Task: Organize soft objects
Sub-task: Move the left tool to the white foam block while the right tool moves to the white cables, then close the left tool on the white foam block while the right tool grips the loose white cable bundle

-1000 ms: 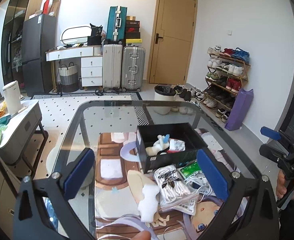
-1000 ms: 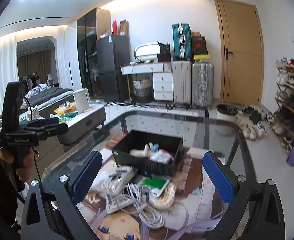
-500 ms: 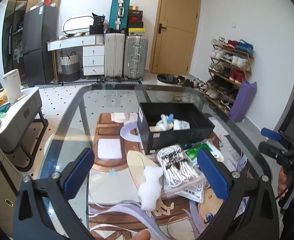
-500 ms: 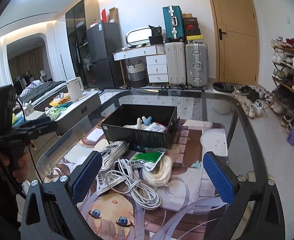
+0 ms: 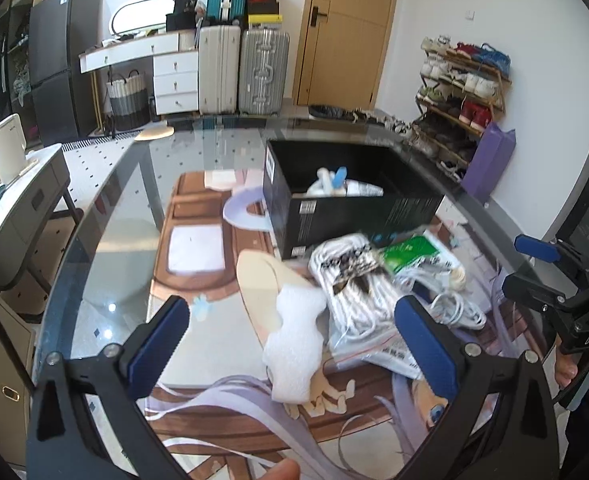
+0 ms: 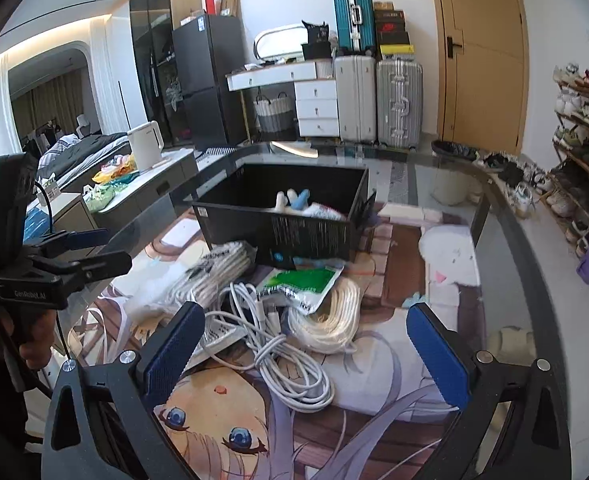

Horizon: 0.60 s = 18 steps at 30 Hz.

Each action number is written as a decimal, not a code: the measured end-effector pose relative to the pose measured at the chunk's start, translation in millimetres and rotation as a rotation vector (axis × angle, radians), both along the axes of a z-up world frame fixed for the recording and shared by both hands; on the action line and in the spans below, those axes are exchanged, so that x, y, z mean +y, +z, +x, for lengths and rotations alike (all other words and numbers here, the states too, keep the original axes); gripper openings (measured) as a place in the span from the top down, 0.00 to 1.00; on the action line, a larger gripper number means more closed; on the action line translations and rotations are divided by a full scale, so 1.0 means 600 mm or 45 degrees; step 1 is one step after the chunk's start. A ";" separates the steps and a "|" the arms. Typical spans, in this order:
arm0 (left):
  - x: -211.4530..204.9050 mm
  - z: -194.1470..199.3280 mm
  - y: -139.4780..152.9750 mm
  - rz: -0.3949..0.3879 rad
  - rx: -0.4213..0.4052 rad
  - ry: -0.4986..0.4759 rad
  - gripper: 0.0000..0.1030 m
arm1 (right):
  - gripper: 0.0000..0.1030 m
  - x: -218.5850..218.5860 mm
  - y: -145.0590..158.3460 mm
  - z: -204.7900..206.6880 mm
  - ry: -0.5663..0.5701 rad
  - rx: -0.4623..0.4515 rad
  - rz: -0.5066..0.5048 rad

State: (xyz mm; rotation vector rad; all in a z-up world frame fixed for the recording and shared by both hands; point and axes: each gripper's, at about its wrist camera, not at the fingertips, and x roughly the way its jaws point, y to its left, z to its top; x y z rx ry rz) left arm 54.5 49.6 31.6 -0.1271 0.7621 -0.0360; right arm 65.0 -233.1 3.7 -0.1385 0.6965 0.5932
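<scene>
A white foam piece [image 5: 294,342] lies on the glass table, between the spread fingers of my left gripper [image 5: 294,344], which is open. To its right sits a bagged bundle of white cord [image 5: 354,284] [image 6: 210,276], a green packet [image 5: 408,252] [image 6: 300,282] and loose white cables [image 6: 290,356]. A coil of cream rope [image 6: 330,320] rests beside them. Behind stands a black box [image 5: 354,208] [image 6: 286,216] holding a few small soft items. My right gripper [image 6: 298,352] hangs open above the cables.
The glass table [image 5: 106,216] has a printed mat under it and a rounded edge [image 6: 534,280]. A shoe rack [image 5: 462,92] and purple bag [image 5: 488,160] stand to the right, suitcases [image 6: 378,100] and a door behind. A low grey cabinet [image 5: 18,208] sits left.
Both grippers have moved forward and tipped down toward the table, so the foam piece and cables now lie nearer between the fingers. Both stay open.
</scene>
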 end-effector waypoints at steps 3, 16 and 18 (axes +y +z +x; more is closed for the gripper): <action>0.003 0.005 -0.016 0.002 0.030 0.001 0.00 | 0.01 0.005 -0.021 0.008 -0.007 0.042 -0.022; 0.000 0.035 -0.071 0.047 0.161 -0.032 0.00 | 0.01 0.032 -0.089 0.041 -0.040 0.178 -0.117; 0.001 0.037 -0.077 0.044 0.173 -0.031 0.00 | 0.01 0.035 -0.095 0.045 -0.048 0.187 -0.131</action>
